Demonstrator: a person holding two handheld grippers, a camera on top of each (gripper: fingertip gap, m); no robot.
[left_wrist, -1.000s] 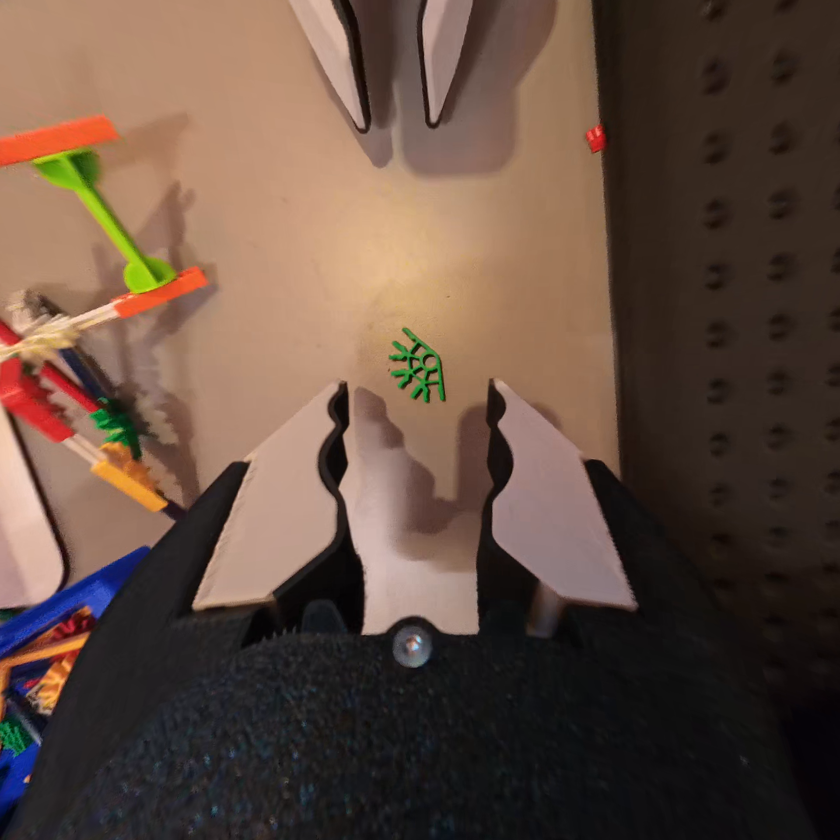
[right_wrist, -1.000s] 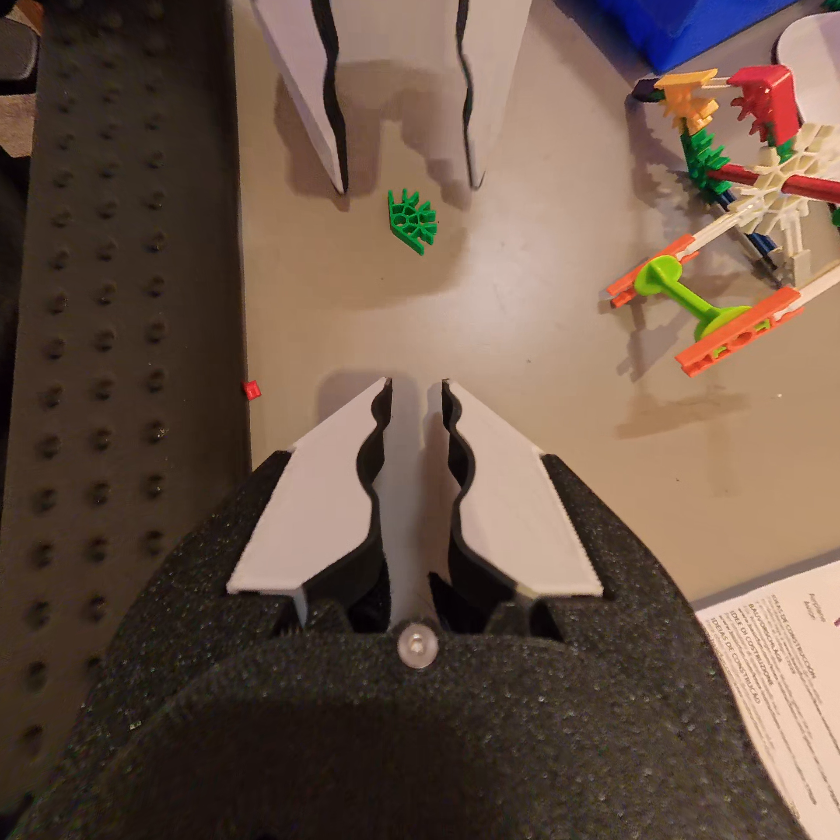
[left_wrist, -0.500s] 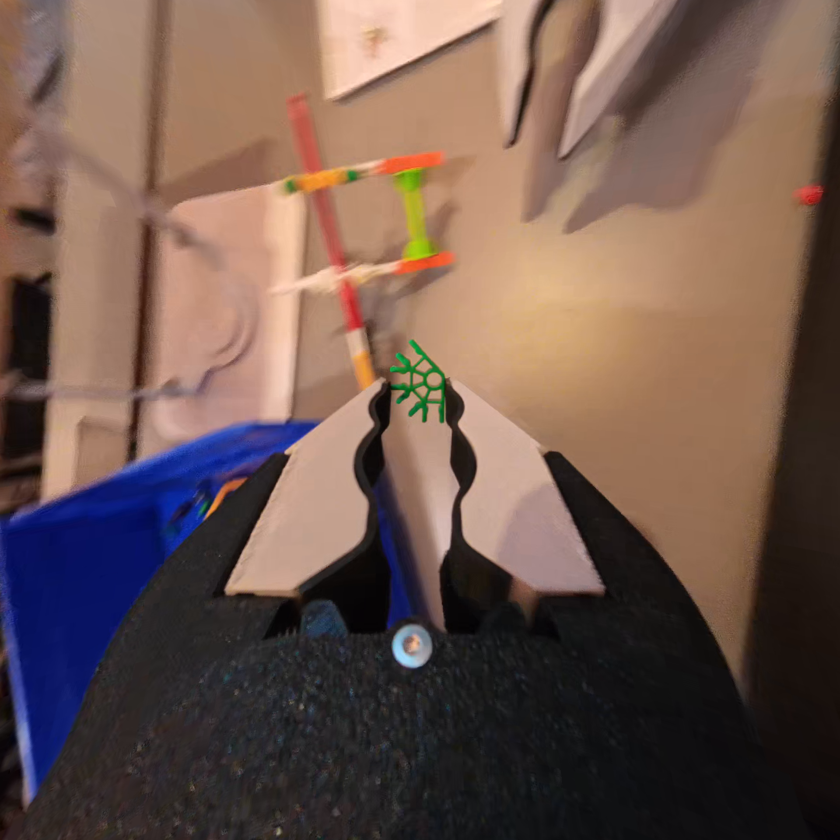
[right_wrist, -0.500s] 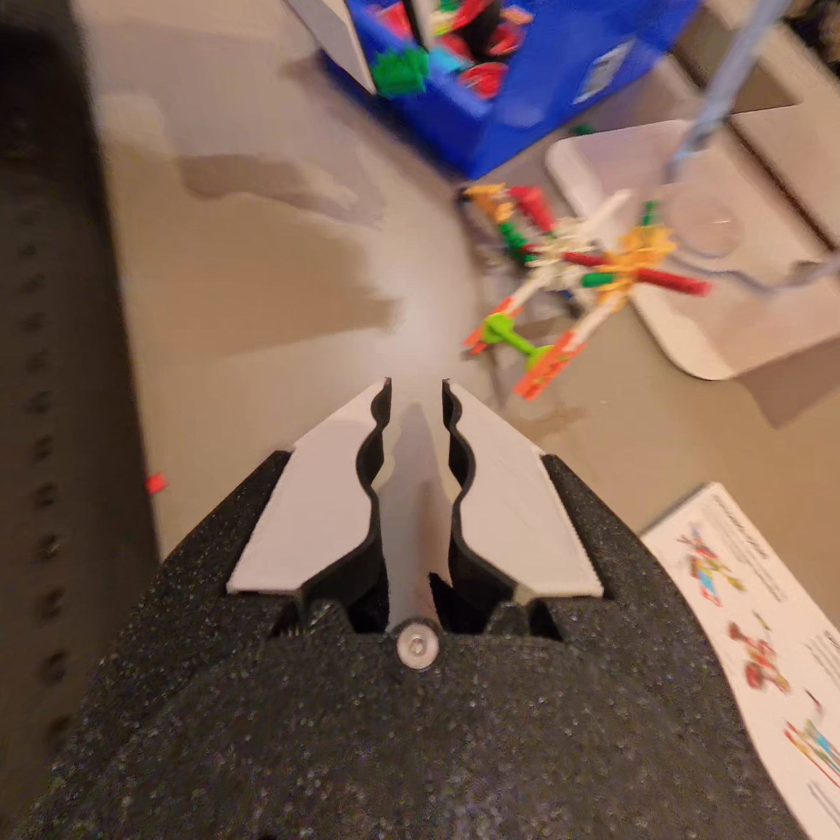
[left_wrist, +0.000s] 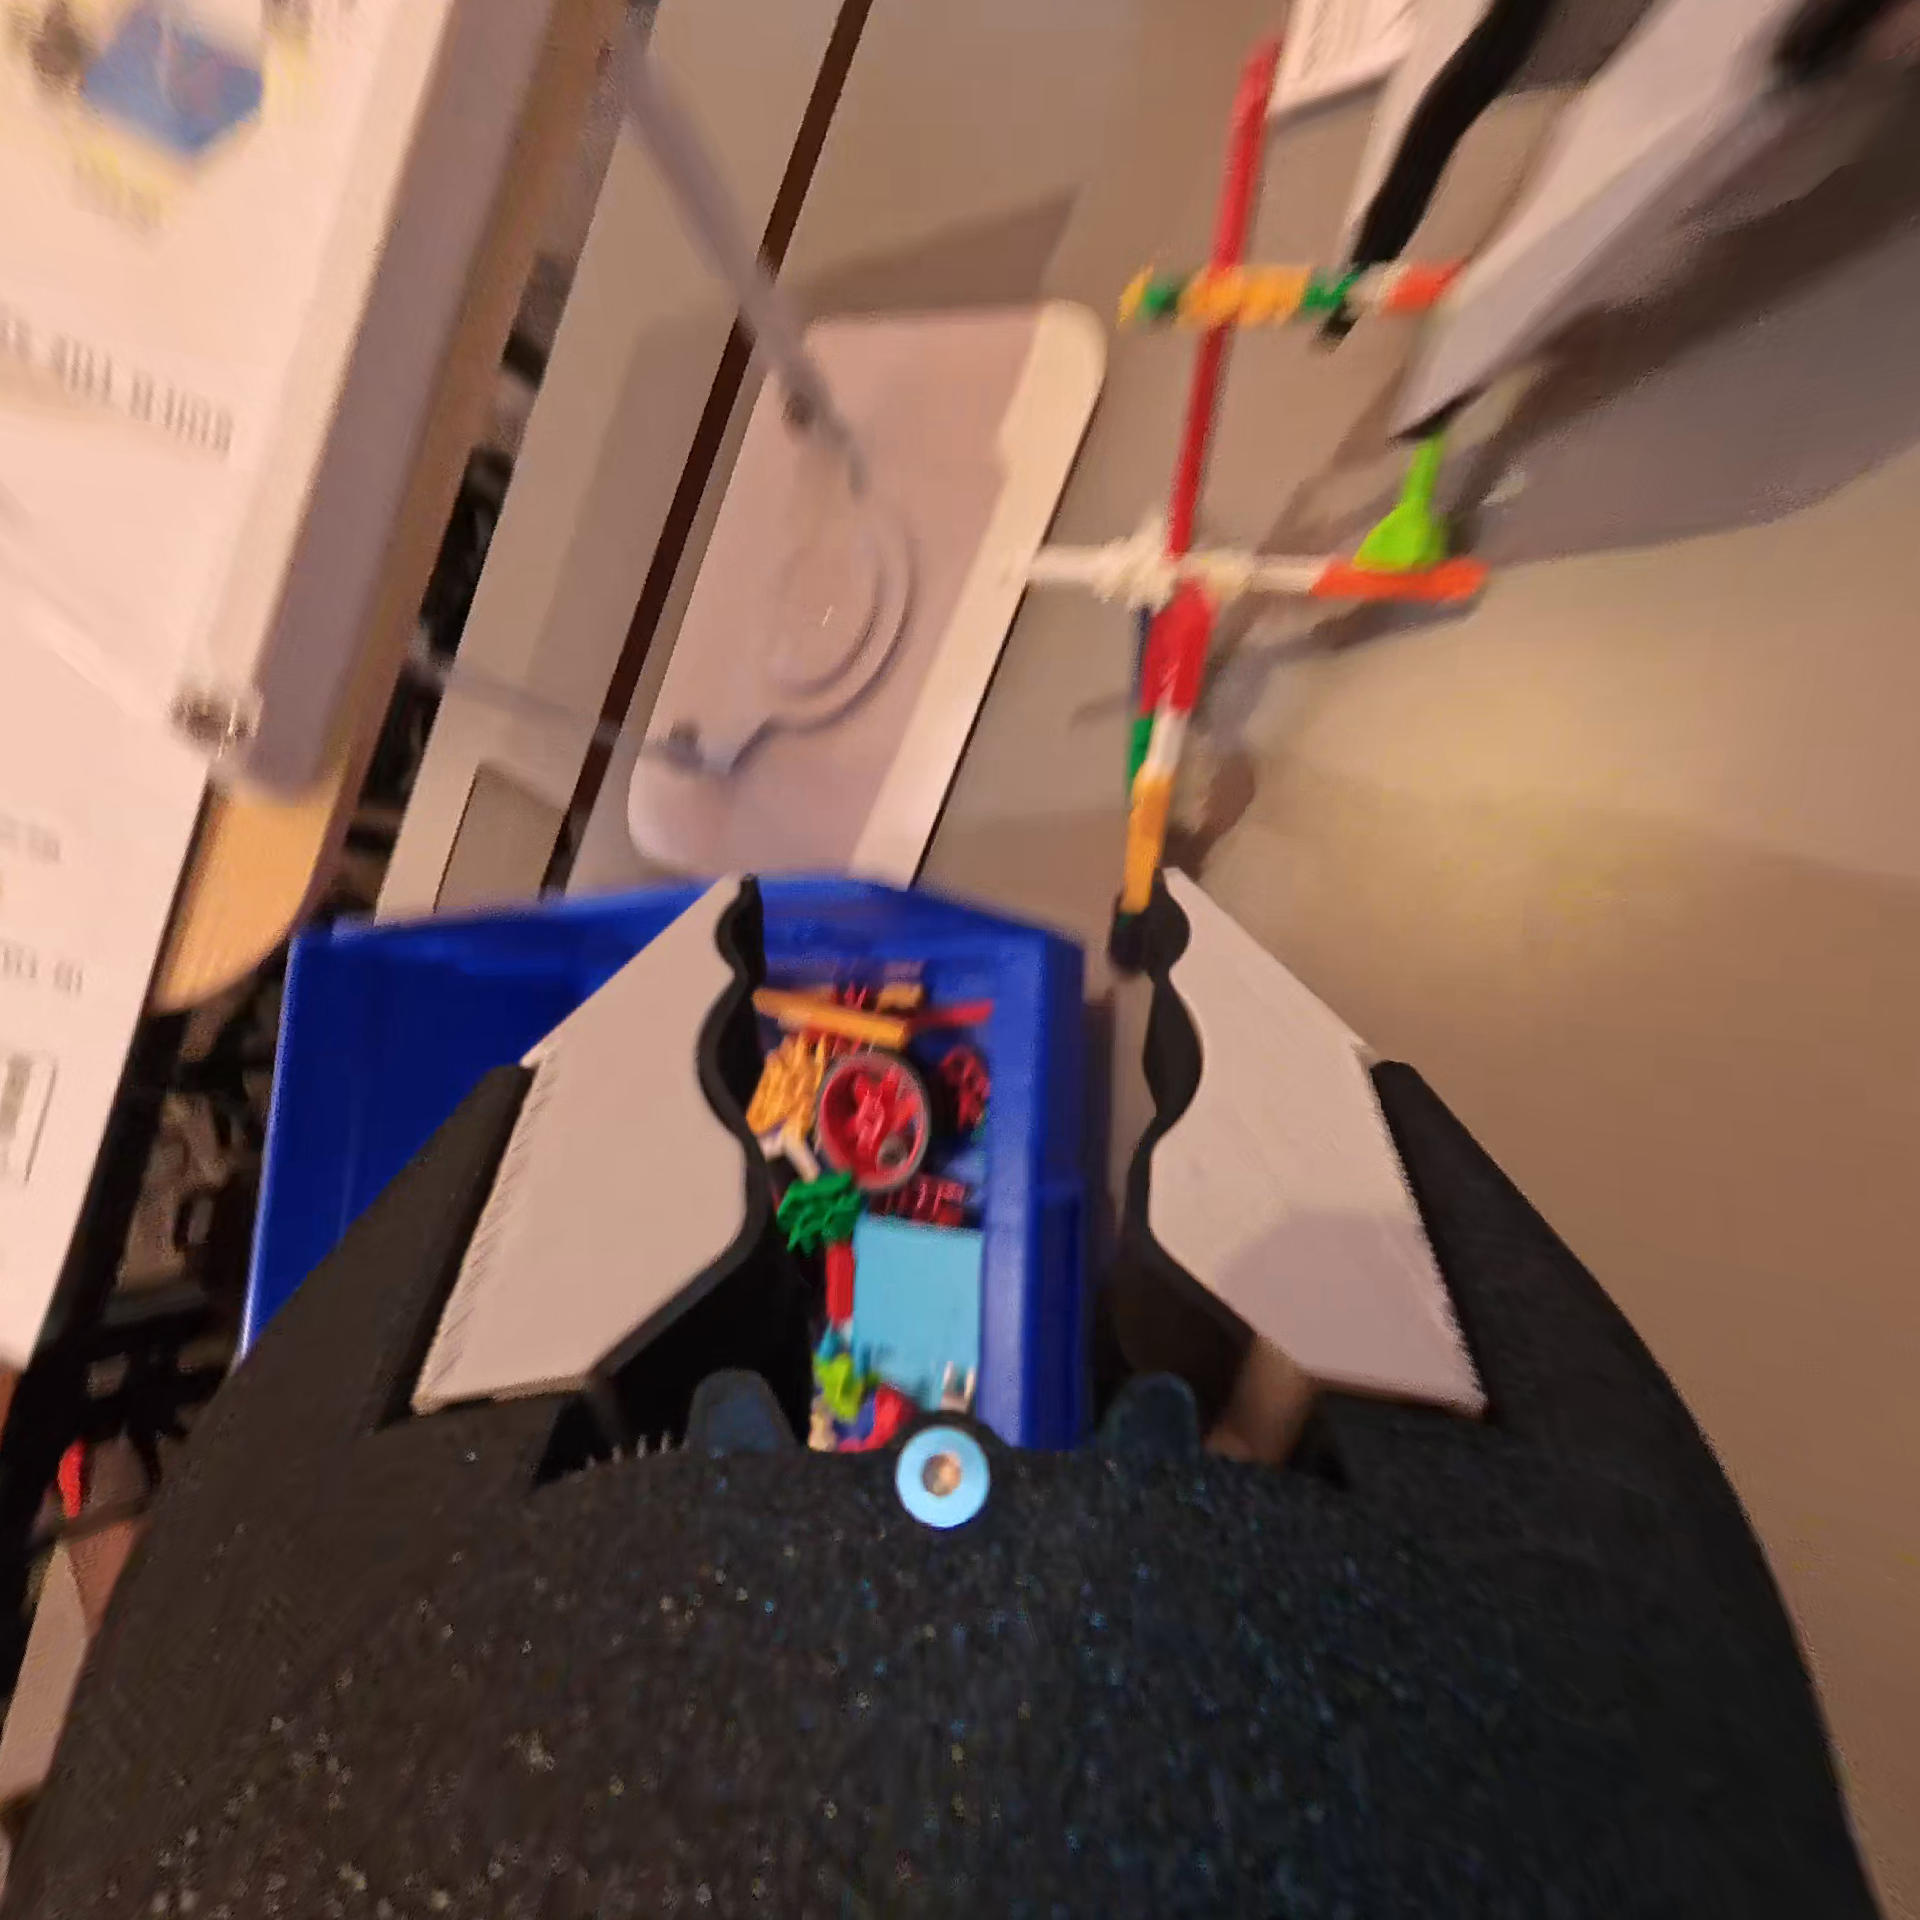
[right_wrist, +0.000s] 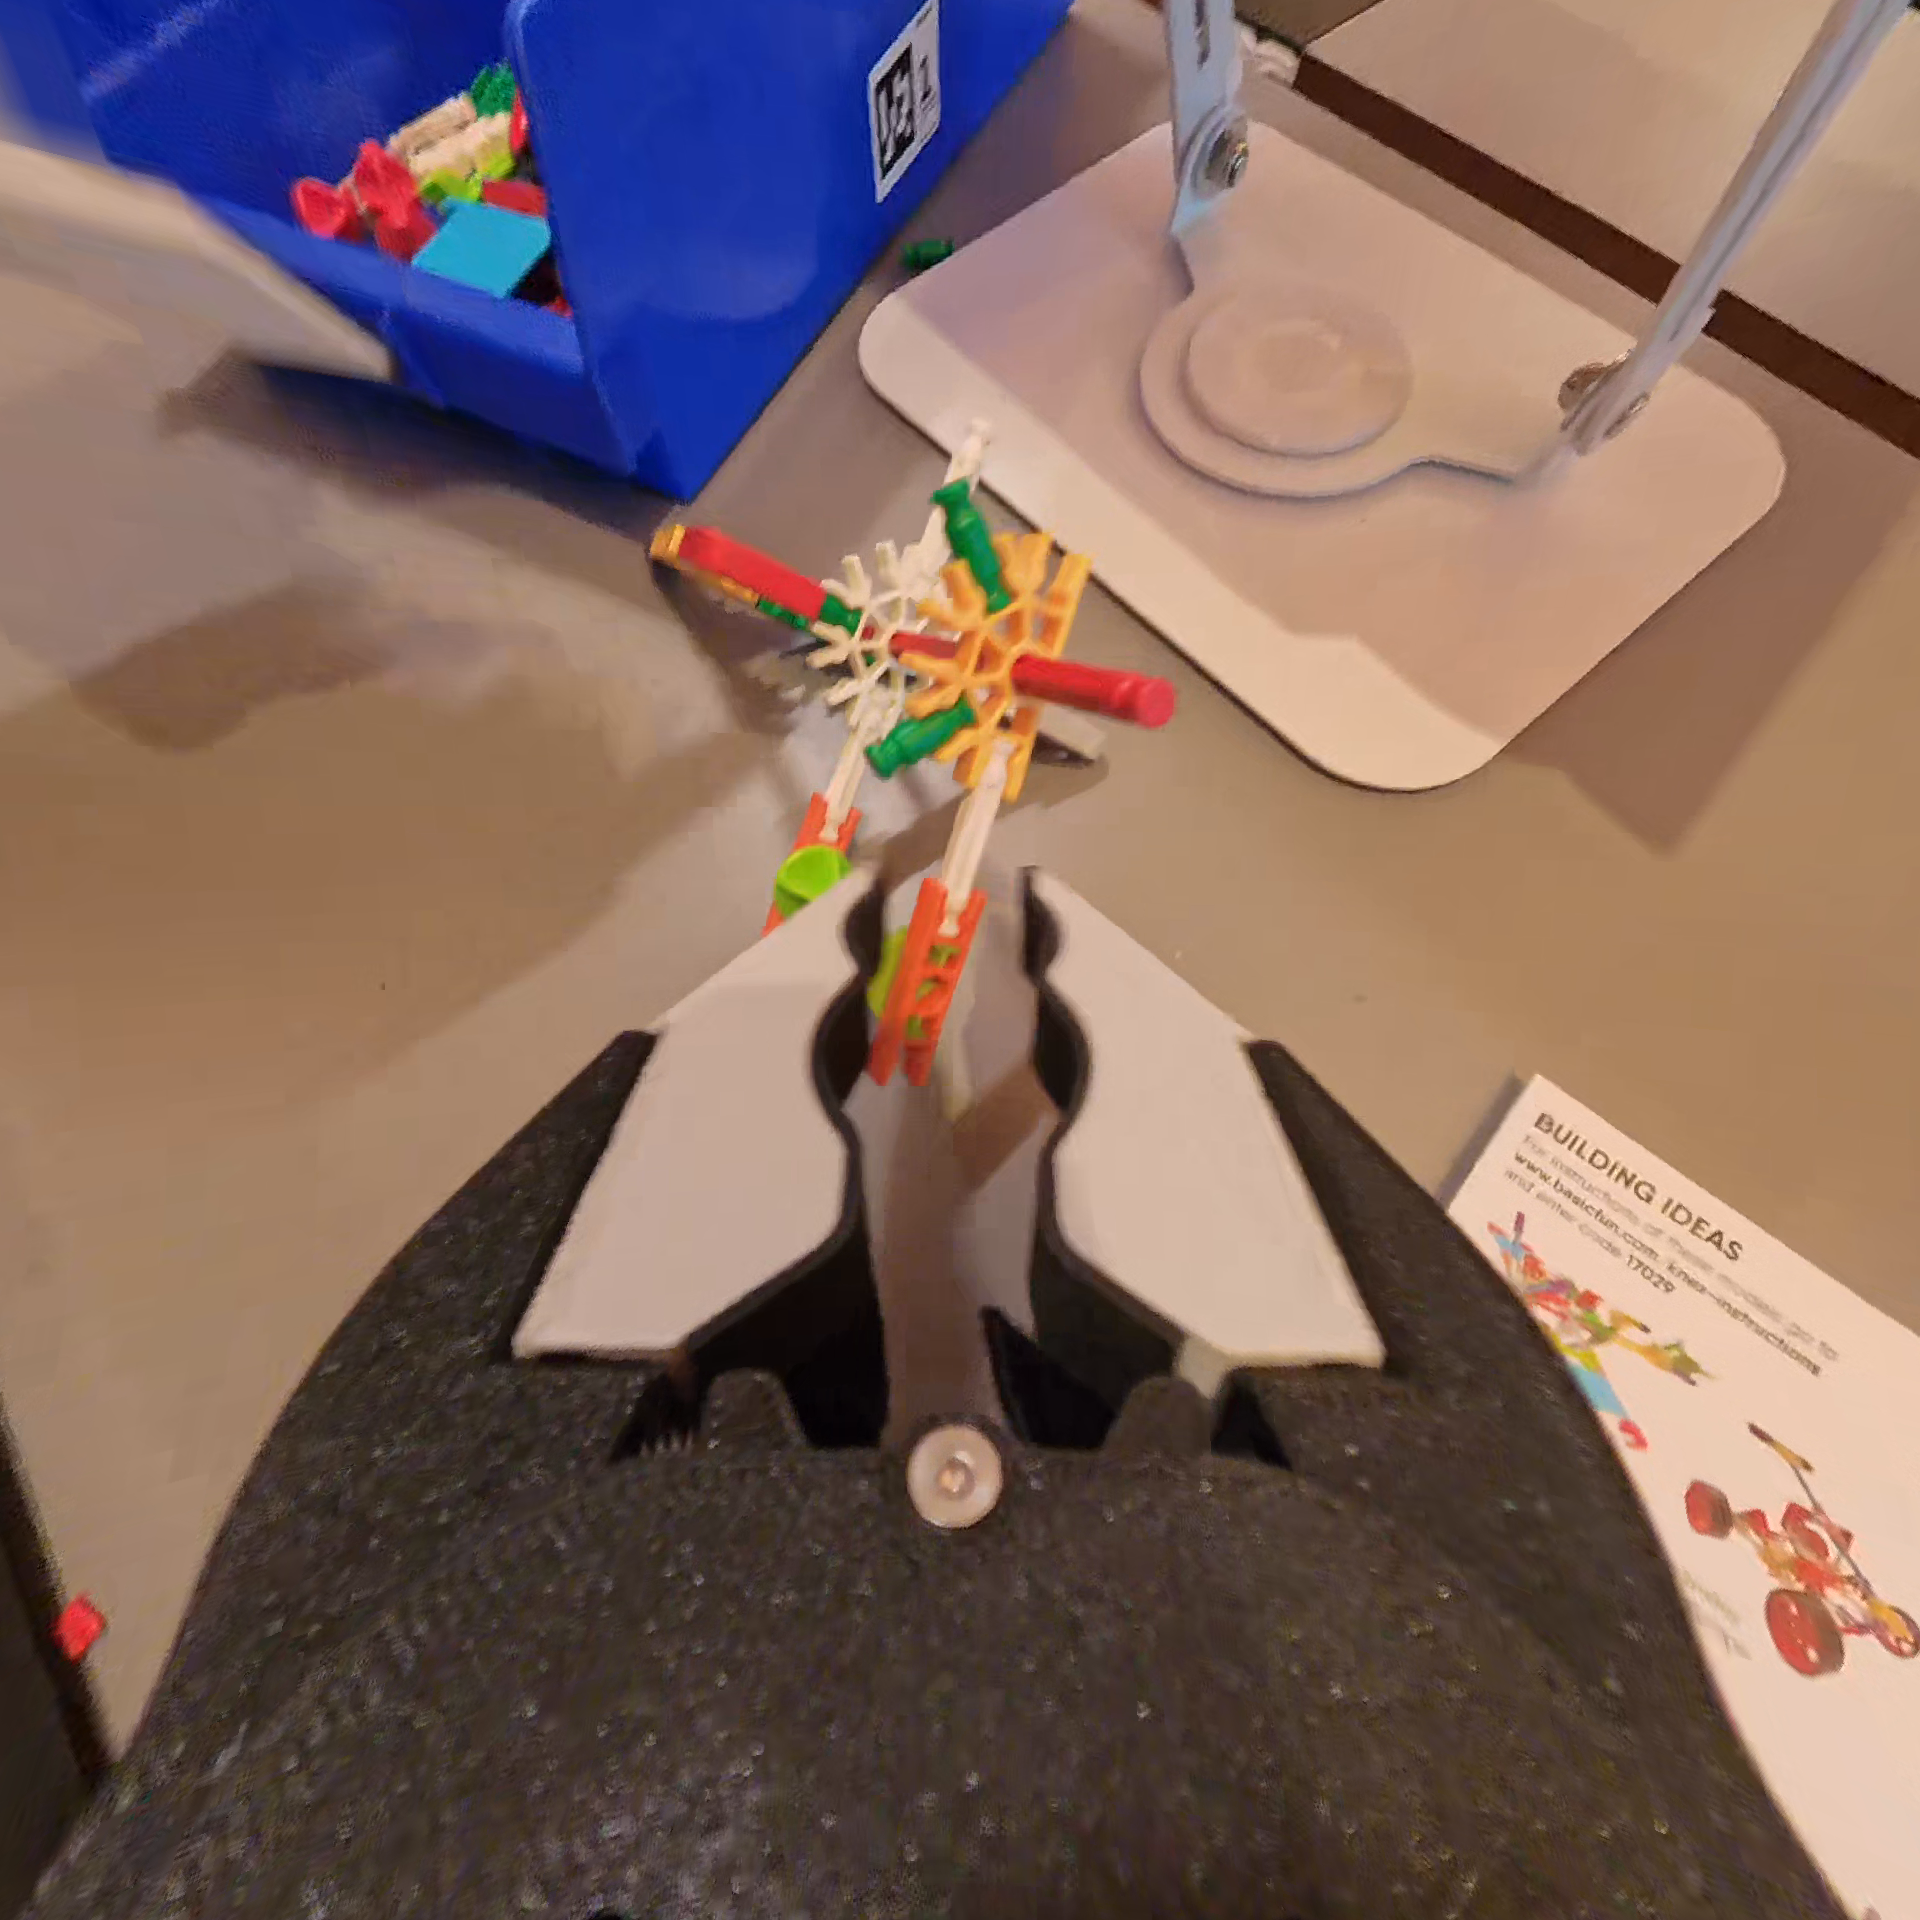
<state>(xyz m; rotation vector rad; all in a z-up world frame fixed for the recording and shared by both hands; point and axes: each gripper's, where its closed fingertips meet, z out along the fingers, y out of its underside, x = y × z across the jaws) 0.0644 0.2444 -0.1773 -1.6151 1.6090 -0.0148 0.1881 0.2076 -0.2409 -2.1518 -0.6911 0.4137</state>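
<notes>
My left gripper (left_wrist: 954, 899) is open and empty above a blue bin (left_wrist: 416, 1039) of loose construction pieces. A small green connector (left_wrist: 821, 1210) lies in the bin between the fingers, next to a red wheel and a light blue plate. My right gripper (right_wrist: 948, 883) is open a little. Its fingers stand either side of an orange connector (right_wrist: 930, 977) at the near end of a rod-and-connector model (right_wrist: 977, 644) on the grey table. The connector is close to the left finger and apart from the right one. The model also shows in the left wrist view (left_wrist: 1195, 571).
A white stand base (right_wrist: 1351, 520) with metal arms is behind the model. The blue bin (right_wrist: 727, 208) is at the back left, with a left-gripper finger (right_wrist: 177, 260) over it. A printed sheet (right_wrist: 1714, 1403) lies right. A tiny red piece (right_wrist: 78, 1626) lies by the black mat. About 20 cm separates my right fingertips from the tiny red piece (right_wrist: 78, 1626).
My left gripper shut on the green connector, carried it left over the bin and opened; the connector now lies in the bin. My right gripper moved to the model and opened slightly.
</notes>
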